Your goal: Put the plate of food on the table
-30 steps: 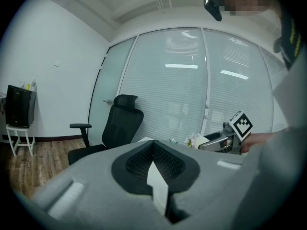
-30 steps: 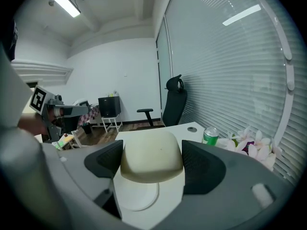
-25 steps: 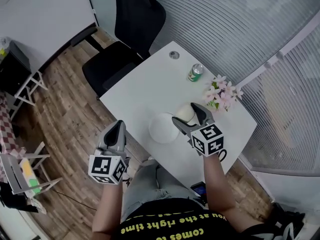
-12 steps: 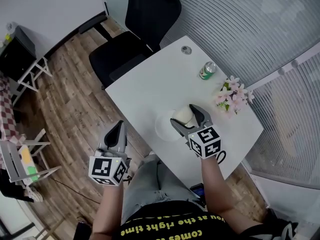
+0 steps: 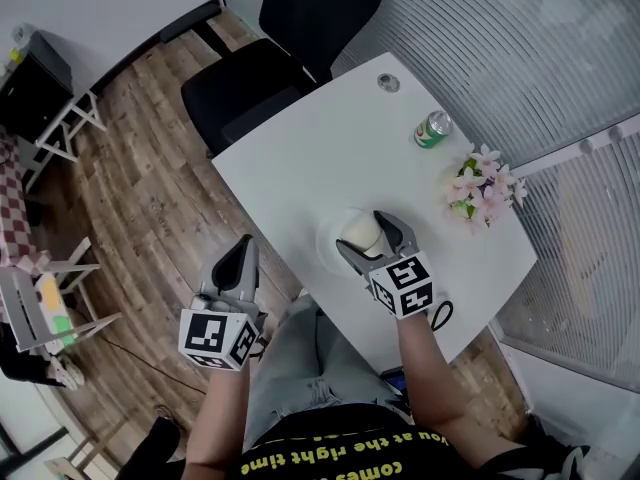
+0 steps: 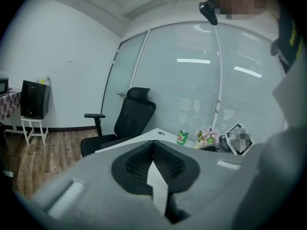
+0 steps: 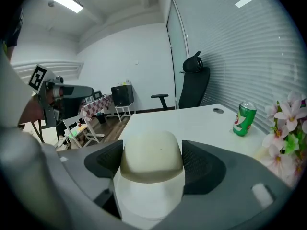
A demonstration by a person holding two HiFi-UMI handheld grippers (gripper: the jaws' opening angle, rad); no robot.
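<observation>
1. right gripper view: the right gripper [image 7: 151,159] is clamped on a cream, dome-shaped bun [image 7: 151,152], one dark ribbed pad pressed against each side of it
2. the bun sits on a white plate [image 7: 148,195], which shows just below it between the jaws
3. head view: the right gripper [image 5: 362,233] reaches over the near part of the white table [image 5: 300,158], with the bun [image 5: 358,230] and the plate [image 5: 326,240] over the table top, a little in from the edge closest to the person
4. whether the plate rests on the table or hangs just above it cannot be told from any view
5. left gripper view: the left gripper [image 6: 153,150] is clenched, its two jaws meeting with nothing between them
6. in the head view the left gripper [image 5: 240,251] is off the table, over the wood floor [image 5: 140,198] beside the person's grey-trousered leg [image 5: 310,368], well apart from the plate
7. a green can [image 5: 432,129] stands upright toward the far side of the table, near a bunch of pink flowers [image 5: 485,190] at the right edge; both are well apart from the plate
8. a black office chair [image 5: 270,68] stands at the far end of the table
</observation>
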